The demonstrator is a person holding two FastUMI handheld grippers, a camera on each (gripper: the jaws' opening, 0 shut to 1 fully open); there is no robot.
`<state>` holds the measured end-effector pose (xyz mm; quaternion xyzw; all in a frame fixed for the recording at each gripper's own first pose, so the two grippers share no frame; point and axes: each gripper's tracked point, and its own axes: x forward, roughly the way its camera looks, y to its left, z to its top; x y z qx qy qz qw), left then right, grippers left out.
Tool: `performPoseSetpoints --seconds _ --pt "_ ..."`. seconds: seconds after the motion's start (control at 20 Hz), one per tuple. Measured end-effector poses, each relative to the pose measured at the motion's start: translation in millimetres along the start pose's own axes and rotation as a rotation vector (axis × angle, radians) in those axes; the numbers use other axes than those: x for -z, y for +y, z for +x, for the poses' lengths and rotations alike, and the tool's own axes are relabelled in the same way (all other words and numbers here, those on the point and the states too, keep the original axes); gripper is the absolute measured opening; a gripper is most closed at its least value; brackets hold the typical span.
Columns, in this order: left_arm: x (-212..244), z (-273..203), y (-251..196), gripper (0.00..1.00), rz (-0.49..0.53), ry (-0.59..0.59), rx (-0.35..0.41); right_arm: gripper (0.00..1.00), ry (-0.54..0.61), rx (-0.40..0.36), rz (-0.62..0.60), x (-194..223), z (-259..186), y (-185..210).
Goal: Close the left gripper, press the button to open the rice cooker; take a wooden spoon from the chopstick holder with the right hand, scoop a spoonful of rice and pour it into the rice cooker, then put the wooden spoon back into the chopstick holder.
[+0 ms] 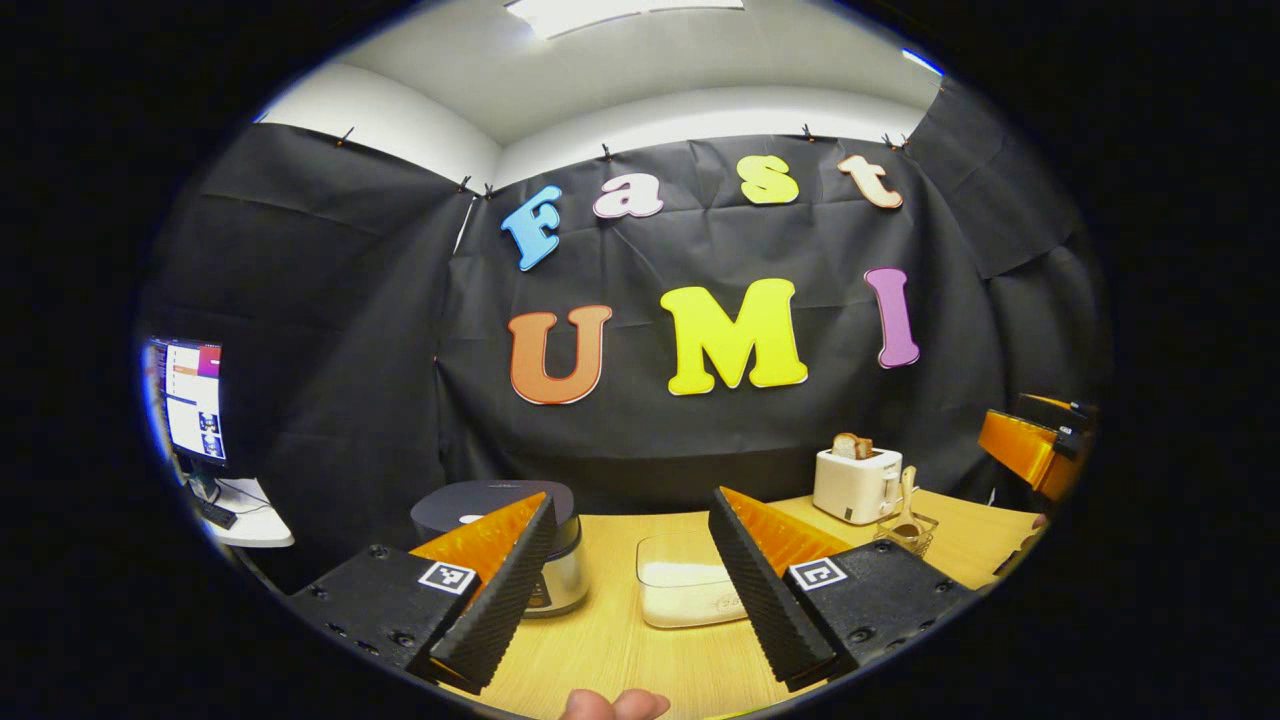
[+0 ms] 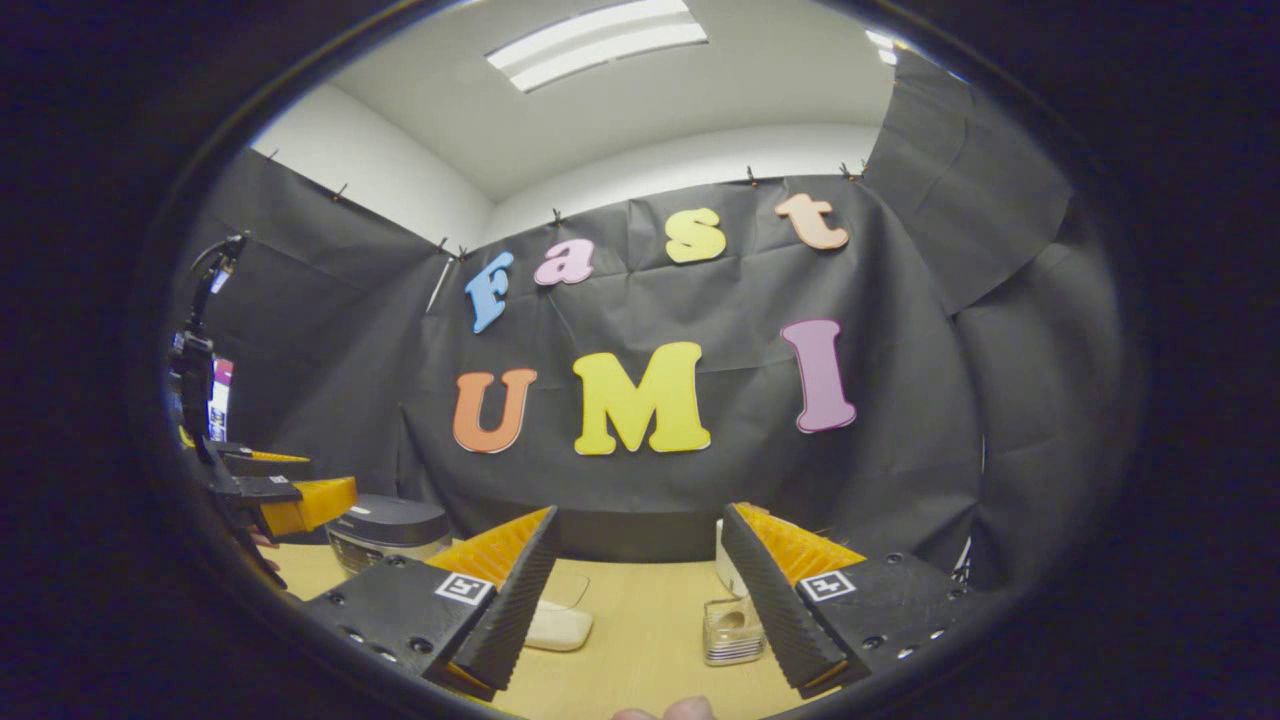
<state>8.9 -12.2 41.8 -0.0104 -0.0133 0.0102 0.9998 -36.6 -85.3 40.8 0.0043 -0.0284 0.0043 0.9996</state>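
Both my tongs are spread wide with nothing in them — left tongs [image 1: 632,560] hang over the tabletop [image 1: 610,640], the closed rice cooker [image 1: 500,500] behind its left finger. Rice tub [image 1: 685,590] sits dead ahead, wooden spoon [image 1: 906,495] upright in the chopstick holder [image 1: 912,532] by the toaster [image 1: 856,483]. Right tongs [image 2: 640,580] hover too.

Bright ceiling panel [image 2: 597,42] lights both sharp views; fisheye bends edges
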Motion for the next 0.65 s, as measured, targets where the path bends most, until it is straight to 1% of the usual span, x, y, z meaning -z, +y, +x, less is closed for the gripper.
performPoseSetpoints --seconds 0.1,0.2,0.35,0.4,0.45,0.5,0.6,0.65 --pt "1 -8 -8 0.98 -0.017 -0.022 0.022 0.95 0.010 0.008 -0.015 3 -4 8" --pt "11 -13 -11 0.98 -0.024 -0.013 0.037 0.95 0.011 0.020 -0.036 5 -9 15" --pt "20 -12 -4 0.98 -0.020 0.009 0.032 0.95 0.001 0.021 -0.052 5 -15 30" --pt "21 -11 -3 0.98 -0.030 0.015 0.030 0.92 0.002 0.024 -0.059 6 -18 33" --pt "22 -11 -5 0.98 -0.035 0.023 0.041 0.92 0.003 0.026 -0.063 6 -19 36" --pt "21 -13 -1 0.98 -0.036 0.020 0.035 0.95 0.007 0.030 -0.069 6 -19 37" --pt "17 -12 12 0.98 -0.011 -0.005 0.009 0.96 0.021 0.036 -0.081 10 -22 39" --pt "20 -10 20 0.97 0.002 0.002 -0.011 0.96 0.033 0.039 -0.082 13 -22 40"
